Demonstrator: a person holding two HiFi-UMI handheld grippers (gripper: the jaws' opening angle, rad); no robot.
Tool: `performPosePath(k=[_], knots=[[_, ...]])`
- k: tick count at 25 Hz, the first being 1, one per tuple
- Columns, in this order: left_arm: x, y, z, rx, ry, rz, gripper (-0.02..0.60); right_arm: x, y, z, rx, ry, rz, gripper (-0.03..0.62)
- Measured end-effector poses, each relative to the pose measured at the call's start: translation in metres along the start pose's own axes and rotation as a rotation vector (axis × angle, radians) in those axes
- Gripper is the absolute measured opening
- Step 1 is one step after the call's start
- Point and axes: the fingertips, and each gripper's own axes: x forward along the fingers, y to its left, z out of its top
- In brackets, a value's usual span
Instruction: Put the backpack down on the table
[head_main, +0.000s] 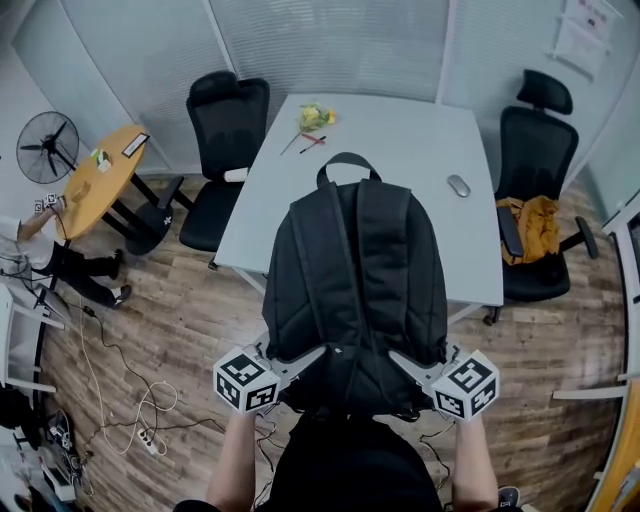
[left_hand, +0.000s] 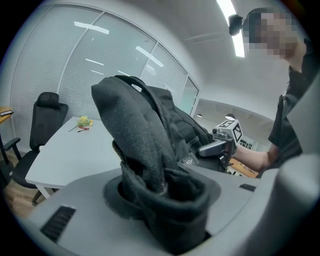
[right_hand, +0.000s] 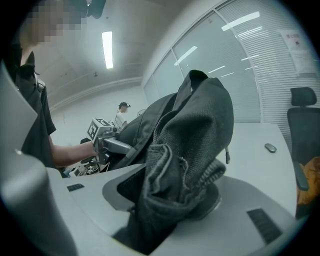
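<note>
The right claw (right_hand: 170, 202) is pinching a bunched fold of the dark backpack (right_hand: 200, 110), which is towering up ahead. At left, the left claw (right_hand: 116, 146) is reaching into the bag's far side. A mouse (right_hand: 270, 147) is lying on the white surface (right_hand: 252, 142) beyond, near a black chair (right_hand: 303, 107).

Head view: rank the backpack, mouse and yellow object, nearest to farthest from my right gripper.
1. backpack: clamped in the right gripper, at its lower right corner.
2. mouse: on the table, right side.
3. yellow object: table's far end, left of centre.
</note>
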Motion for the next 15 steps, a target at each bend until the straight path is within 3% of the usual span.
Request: performPosePath(k=[15], knots=[[0.031,0.103,0.052,-0.006,-0.011,-0.067,0.175,0.068,-0.062,0.062,0.024,0.017,-0.071,0.181]])
